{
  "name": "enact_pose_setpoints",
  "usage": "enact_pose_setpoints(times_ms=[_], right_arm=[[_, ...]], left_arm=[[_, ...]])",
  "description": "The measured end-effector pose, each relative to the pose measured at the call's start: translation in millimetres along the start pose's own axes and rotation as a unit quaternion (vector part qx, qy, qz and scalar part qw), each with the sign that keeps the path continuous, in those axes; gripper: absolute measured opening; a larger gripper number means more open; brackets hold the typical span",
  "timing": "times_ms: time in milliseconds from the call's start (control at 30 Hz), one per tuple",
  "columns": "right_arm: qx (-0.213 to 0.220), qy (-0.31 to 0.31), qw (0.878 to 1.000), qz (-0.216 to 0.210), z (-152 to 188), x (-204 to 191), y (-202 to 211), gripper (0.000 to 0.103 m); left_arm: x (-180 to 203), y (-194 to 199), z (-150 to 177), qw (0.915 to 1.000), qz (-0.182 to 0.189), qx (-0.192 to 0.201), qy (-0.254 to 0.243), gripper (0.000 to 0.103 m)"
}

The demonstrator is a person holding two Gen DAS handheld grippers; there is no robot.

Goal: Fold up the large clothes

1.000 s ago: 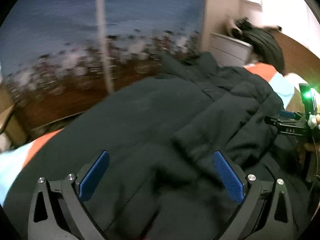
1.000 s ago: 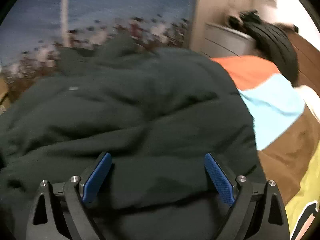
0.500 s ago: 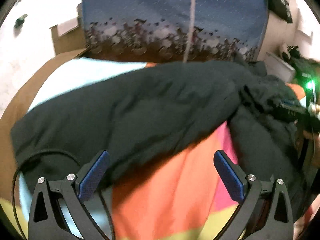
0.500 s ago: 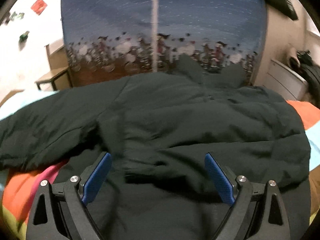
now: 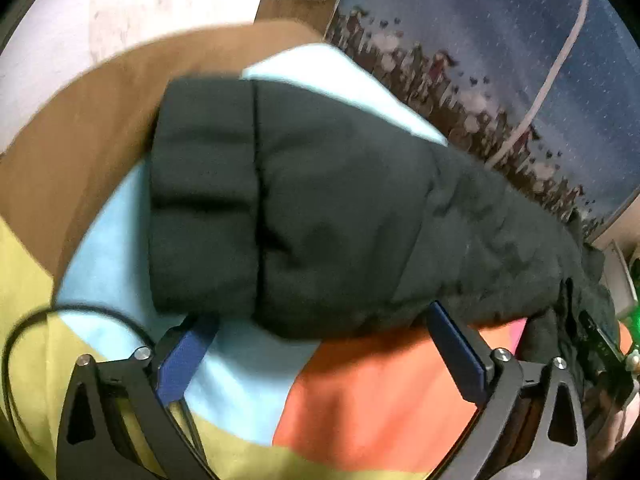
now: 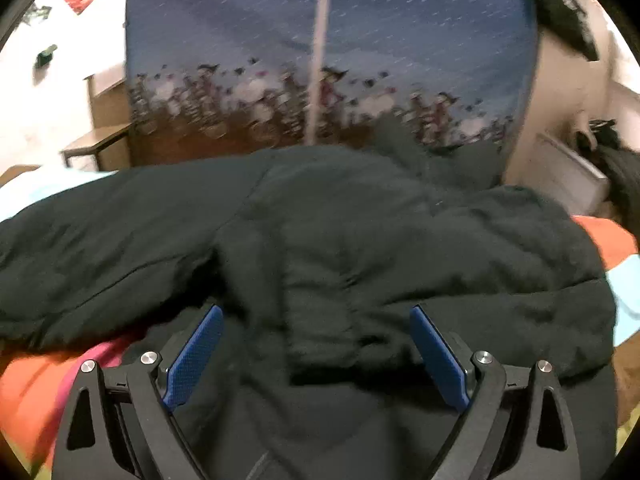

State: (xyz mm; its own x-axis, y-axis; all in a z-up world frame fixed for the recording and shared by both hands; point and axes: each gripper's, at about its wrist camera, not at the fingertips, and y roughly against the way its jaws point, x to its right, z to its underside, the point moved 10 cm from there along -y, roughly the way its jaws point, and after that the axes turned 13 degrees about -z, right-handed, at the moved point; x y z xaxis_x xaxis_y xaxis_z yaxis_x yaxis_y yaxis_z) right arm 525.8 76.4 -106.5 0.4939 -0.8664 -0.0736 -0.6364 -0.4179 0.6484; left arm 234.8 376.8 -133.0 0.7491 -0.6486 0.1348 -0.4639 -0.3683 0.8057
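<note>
We now have the left gripper (image 5: 320, 344) swung out to the far end of the dark padded jacket (image 5: 340, 208): a second ago its view was filled with the jacket's body, and now the sleeve's cuff (image 5: 204, 208) lies just ahead of its fingertips on the colourful bedspread (image 5: 380, 396). Its jaws are beginning to close, with nothing pressed between them yet; the sleeve's lower edge sits just beyond the pads. The right gripper (image 6: 316, 344) has turned from the jacket's right side to face its middle, jaws wide and empty, hovering over bunched fabric directly ahead. We judge that both tools have repositioned for the sleeve fold: the left is ready to pinch the cuff and carry it inward across the body.
</note>
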Motion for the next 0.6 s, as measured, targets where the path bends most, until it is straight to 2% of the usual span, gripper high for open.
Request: enact_pose_setpoints(times_ms=[67,100,167,233,300,400,500,600], right_arm=[[0.011,-0.006,1.0,0.024,-6.8,13.5,-1.1,0.095],[0.012,-0.01,0.999,0.035,-10.3,21.8,-5.8,0.094],[0.0,-0.016,0.999,0.047,-10.4,33.1,-16.9,0.094],[-0.026,-0.017,0.998,0.054,-3.6,41.4,-34.7,0.094],[-0.054,-0.022,0.997,0.05,9.2,45.3,-52.4,0.094],[-0.049,-0.024,0.997,0.049,14.2,46.1,-58.3,0.097],[-0.058,-0.022,0.997,0.04,19.0,45.9,-63.2,0.102],[-0.054,-0.03,0.998,0.024,18.2,46.1,-58.7,0.102]], left_arm=[[-2.1,7.7,-7.2,0.9999,0.001,0.015,0.0,0.064],[-6.3,8.2,-8.9,0.9999,0.001,0.015,0.004,0.058],[-11.9,8.7,-7.6,0.9999,0.003,0.009,0.013,0.031],[-12.0,8.6,-9.3,0.9996,0.02,0.002,0.019,0.024],[-6.0,16.0,-15.1,0.9993,0.031,0.017,0.009,0.019],[14.8,28.5,-32.8,0.9968,0.057,0.053,-0.02,0.015],[39.9,57.7,-49.0,0.9896,0.099,0.093,-0.047,0.013],[77.7,87.6,-67.6,0.9776,0.142,0.131,-0.083,0.012]])
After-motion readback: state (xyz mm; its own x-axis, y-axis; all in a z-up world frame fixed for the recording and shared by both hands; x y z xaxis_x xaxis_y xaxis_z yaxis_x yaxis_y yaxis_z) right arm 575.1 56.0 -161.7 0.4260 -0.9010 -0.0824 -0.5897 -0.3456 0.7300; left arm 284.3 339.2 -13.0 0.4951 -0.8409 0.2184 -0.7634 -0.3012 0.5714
